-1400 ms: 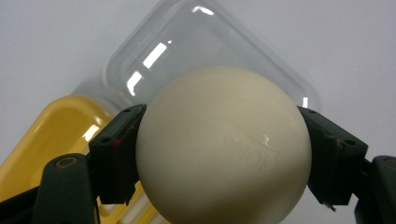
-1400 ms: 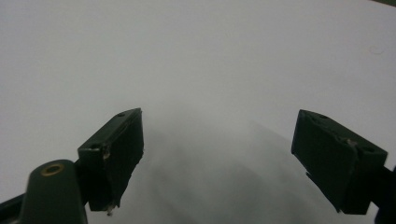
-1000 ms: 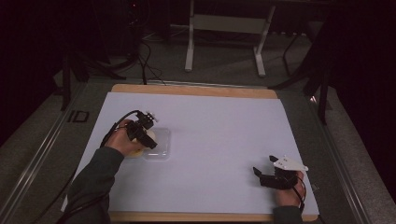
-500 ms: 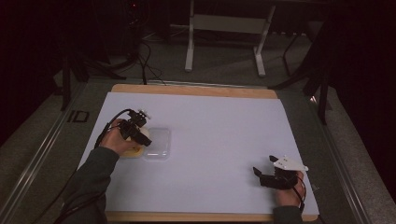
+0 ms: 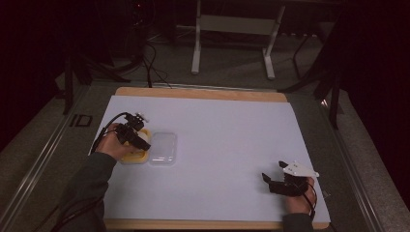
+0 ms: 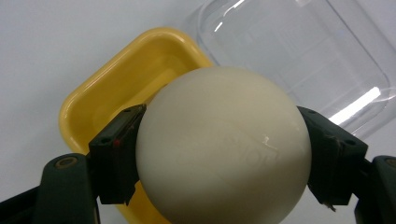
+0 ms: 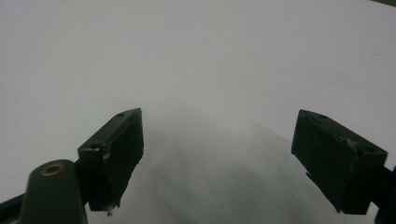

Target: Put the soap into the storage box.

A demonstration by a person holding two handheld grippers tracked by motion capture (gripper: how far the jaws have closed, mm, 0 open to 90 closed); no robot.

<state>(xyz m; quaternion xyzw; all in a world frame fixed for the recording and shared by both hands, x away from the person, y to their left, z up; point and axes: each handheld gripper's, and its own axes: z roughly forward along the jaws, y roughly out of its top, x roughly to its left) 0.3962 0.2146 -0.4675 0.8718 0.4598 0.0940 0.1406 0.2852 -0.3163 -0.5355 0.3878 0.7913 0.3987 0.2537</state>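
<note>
Left tongs (image 6: pixel 219 154) clamp a white ball (image 6: pixel 223 144), smooth and cream-glossy, above the yellow tray (image 6: pixel 116 84), likely for dropping in. Clear lid (image 6: pixel 299 56) lies just beside the tray, off to free the opening. Right tongs (image 7: pixel 229 158) gape wide and empty, idle over the bare tabletop (image 7: pixel 196 56).

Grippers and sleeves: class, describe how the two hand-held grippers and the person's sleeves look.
Both grippers, the left gripper and the right gripper, are black with blocky two-jaw pads. A black cable loops from the left; a pale three-cornered plate tops the right. The sleeves are dark grey-green.
</note>
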